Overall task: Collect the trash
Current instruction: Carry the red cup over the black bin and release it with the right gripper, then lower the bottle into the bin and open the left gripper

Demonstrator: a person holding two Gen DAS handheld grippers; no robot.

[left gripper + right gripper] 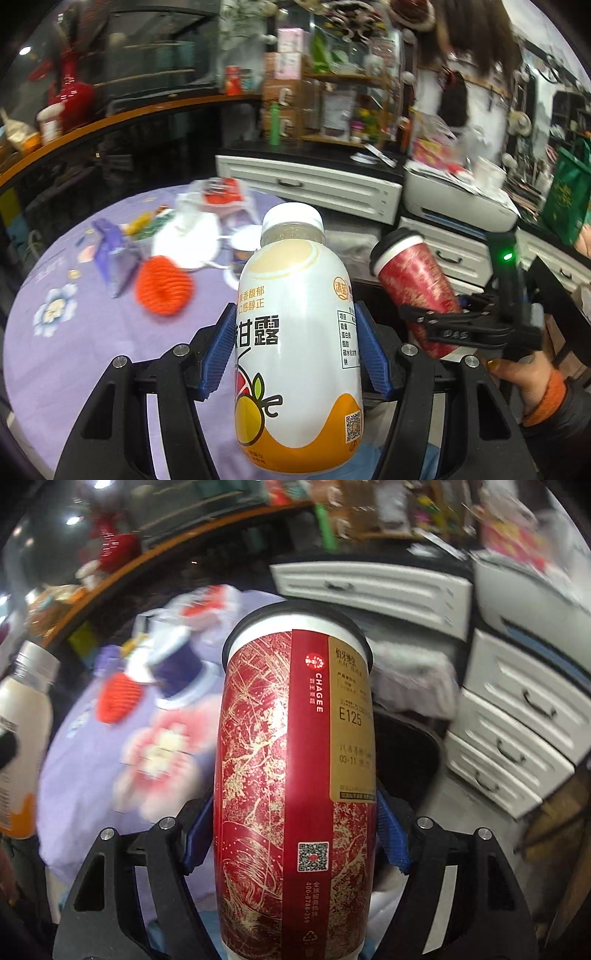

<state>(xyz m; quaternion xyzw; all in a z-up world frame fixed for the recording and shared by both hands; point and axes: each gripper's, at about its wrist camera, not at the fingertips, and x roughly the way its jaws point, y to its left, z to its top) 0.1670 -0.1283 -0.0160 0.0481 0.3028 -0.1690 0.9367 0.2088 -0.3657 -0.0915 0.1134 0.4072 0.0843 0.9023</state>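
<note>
Indoor light is dim and artificial, with ceiling lamps mirrored as bright spots in the dark glass at upper left of both views. The white drink bottle (295, 332) and red Chagee paper cup (295, 775) close to the lenses are sharp (soft glare on both). Behind them motion blur smears the desk (74, 350) and white drawers (517, 738). Fisheye curvature bends the edges, and the corners go black.

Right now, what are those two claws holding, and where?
Left gripper clamps the bottle mid-body; right gripper clamps the red cup around its lower half.
</note>
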